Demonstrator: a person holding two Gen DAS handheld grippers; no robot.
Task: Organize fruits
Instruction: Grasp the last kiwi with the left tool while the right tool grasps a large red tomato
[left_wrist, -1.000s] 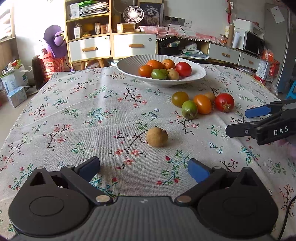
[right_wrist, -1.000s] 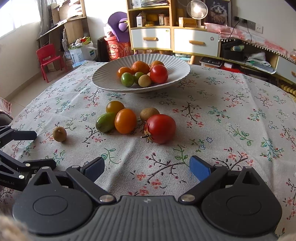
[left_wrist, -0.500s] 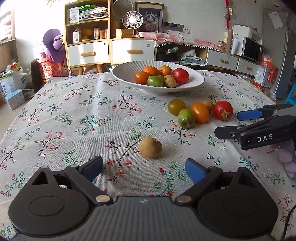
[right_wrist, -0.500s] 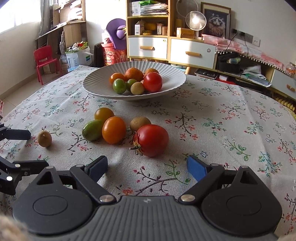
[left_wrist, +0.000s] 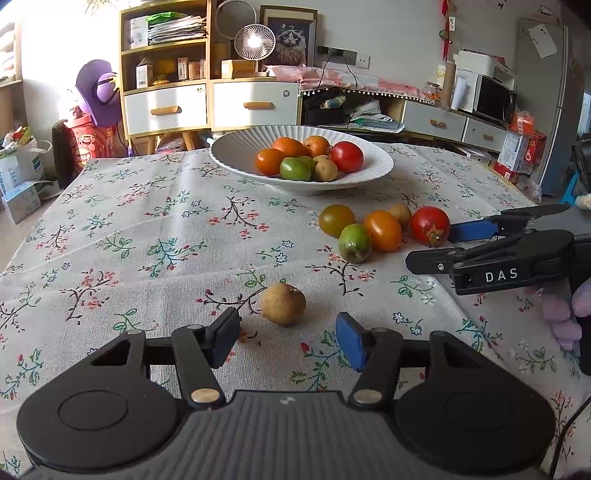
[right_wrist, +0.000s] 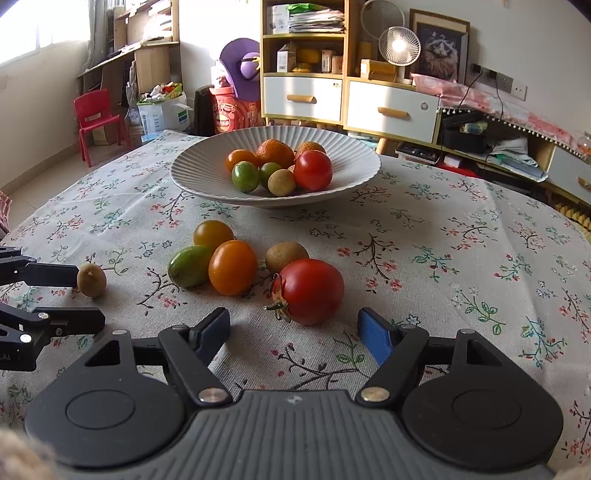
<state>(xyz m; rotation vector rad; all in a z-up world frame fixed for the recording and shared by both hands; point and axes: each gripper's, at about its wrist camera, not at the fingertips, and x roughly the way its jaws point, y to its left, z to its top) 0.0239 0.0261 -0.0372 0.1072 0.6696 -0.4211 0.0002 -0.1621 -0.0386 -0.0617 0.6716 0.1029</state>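
My left gripper (left_wrist: 286, 338) is closing its fingers around the brown fruit (left_wrist: 283, 303) on the desk (left_wrist: 129, 236), not yet touching it. My right gripper (right_wrist: 293, 334) is closing on the red tomato (right_wrist: 308, 290), pads still clear; the other loose fruit lies just beside it, before the bowl (right_wrist: 343, 158).

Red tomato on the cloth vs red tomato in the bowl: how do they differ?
The red tomato on the cloth lies on the floral tablecloth beside the loose fruit; the red tomato in the bowl rests in the white ribbed bowl against other fruit. The cloth one shows its dried green calyx, pointing sideways; the bowl one shows none from here. The cloth one sits just ahead of the right tool. Both are round, glossy and red.
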